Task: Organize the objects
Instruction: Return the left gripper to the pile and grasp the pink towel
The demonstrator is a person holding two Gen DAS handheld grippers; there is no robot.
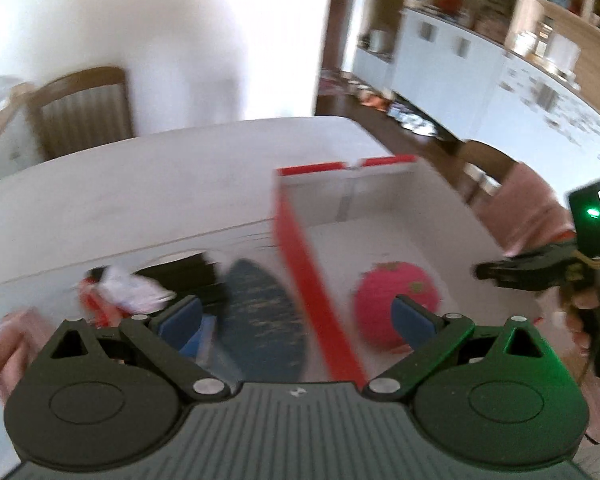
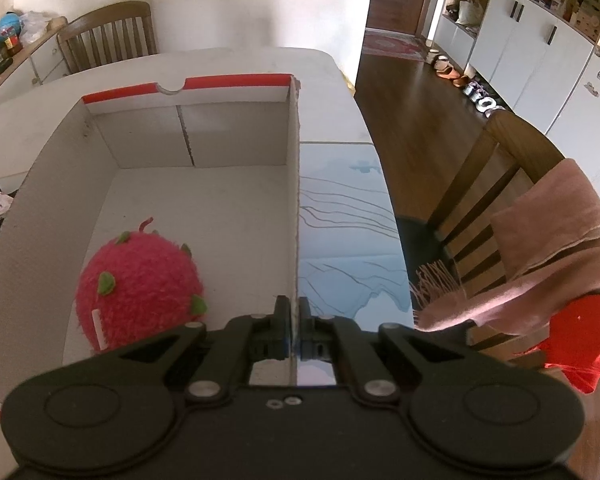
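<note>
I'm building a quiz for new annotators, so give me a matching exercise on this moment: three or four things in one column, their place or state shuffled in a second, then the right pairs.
Things
1. pink plush fruit
2. right gripper
3. left gripper
4. pink scarf

Place or state
A. open, above the box's red-edged side wall
B. draped over a wooden chair back
C. lying on the floor of the white box
D. shut on the box's right wall

Pairs: 1-C, 2-D, 3-A, 4-B
</note>
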